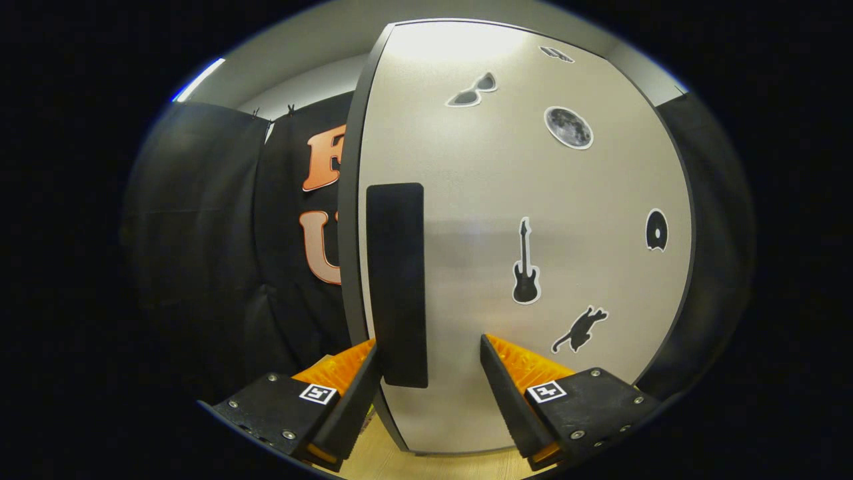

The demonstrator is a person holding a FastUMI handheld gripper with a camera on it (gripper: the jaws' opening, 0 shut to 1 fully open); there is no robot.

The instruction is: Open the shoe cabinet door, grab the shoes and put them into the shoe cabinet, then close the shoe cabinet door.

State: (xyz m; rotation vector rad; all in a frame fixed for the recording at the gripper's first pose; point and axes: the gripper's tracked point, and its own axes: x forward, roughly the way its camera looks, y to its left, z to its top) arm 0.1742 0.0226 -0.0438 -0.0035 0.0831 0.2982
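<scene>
The shoe cabinet door (533,200) stands close in front of me, pale with small dark stickers such as a guitar and a cat. A tall black handle (396,280) runs upright along the door's left edge. My gripper (430,343) is open and straddles the handle's lower end. One finger (356,383) sits at the handle's left side. The other finger (500,380) stands off to its right with bare door between them. I cannot tell whether the door is ajar.
Black cloth wall (220,253) hangs to the left of the door and behind it. A strip of light wooden floor (380,461) lies under the door's lower edge, between the fingers.
</scene>
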